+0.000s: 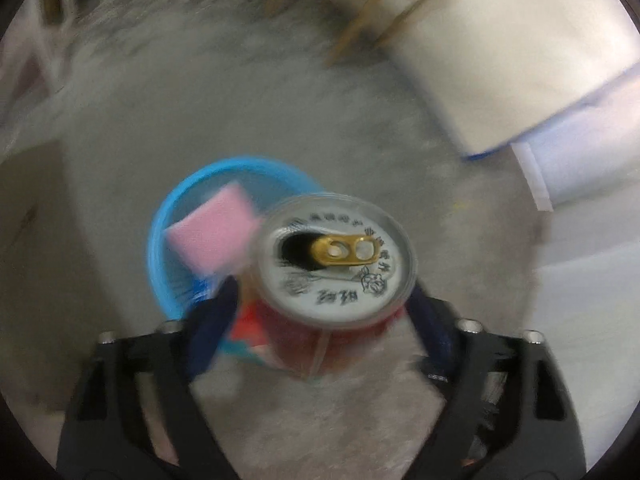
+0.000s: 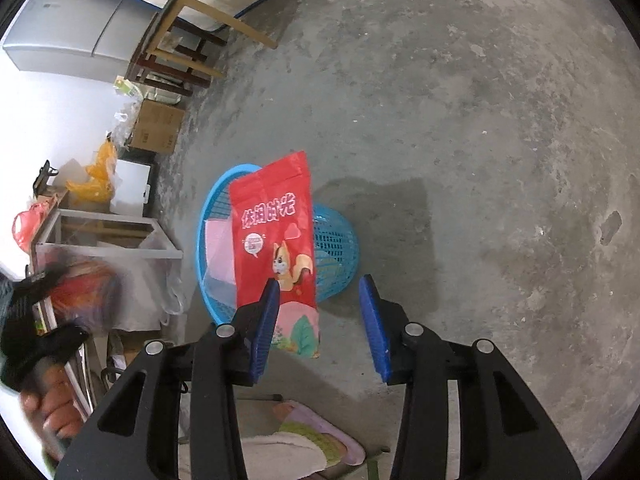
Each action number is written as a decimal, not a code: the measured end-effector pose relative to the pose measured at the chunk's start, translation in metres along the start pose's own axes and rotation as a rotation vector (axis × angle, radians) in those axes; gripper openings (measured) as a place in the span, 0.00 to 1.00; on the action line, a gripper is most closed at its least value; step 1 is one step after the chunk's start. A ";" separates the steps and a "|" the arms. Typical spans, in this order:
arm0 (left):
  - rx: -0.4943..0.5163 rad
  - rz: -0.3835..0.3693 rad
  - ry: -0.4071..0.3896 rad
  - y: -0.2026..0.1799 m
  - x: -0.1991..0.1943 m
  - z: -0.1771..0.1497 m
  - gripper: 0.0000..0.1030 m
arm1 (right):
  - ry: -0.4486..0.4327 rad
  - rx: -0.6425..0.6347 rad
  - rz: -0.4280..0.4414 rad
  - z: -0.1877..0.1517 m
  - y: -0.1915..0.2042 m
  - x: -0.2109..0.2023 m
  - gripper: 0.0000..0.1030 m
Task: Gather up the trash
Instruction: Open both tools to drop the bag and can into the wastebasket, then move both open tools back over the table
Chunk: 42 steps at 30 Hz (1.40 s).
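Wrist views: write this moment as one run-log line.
left gripper: open, drink can between jaws | right gripper: open, snack bag over blue basket

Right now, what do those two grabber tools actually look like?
Both are alike: black angular arms with cut-out slots, silver round bolts at the joints, and two flat blue ribbed pads as fingers. That holds for the left gripper and the right gripper. No cables or sleeves show.

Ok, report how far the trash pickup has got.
Done: a pink packet lies in the blue basket. In hand: the can sits between the left gripper's open jaws above it; the red bag hangs by the open right gripper. Remaining: both must land inside.
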State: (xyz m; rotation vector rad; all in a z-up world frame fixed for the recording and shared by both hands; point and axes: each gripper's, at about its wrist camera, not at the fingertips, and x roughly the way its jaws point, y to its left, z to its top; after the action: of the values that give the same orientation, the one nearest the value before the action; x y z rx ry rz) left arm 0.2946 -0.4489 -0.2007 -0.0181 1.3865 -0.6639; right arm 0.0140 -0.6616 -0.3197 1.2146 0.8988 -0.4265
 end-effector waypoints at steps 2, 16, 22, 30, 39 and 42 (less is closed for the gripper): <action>-0.101 0.035 0.005 0.024 0.007 0.000 0.78 | 0.001 -0.013 0.000 0.000 0.003 0.003 0.39; 0.011 0.017 -0.253 0.038 -0.173 -0.039 0.79 | 0.028 -0.113 -0.011 0.004 0.047 0.044 0.39; 0.162 0.054 -0.369 0.053 -0.249 -0.104 0.81 | -0.045 -0.261 -0.064 -0.011 0.083 0.009 0.39; 0.050 0.132 -0.511 0.122 -0.322 -0.202 0.88 | -0.242 -0.677 -0.115 -0.084 0.182 -0.082 0.72; -0.082 0.288 -0.700 0.156 -0.379 -0.272 0.90 | -0.496 -1.033 -0.074 -0.217 0.289 -0.167 0.94; -0.090 0.378 -0.735 0.156 -0.389 -0.284 0.92 | -0.544 -1.066 -0.063 -0.249 0.307 -0.183 0.94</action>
State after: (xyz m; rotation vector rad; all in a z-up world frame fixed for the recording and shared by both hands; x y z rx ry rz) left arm 0.0899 -0.0453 0.0265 -0.0632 0.6771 -0.2299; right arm 0.0332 -0.3608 -0.0048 0.0720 0.5390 -0.2363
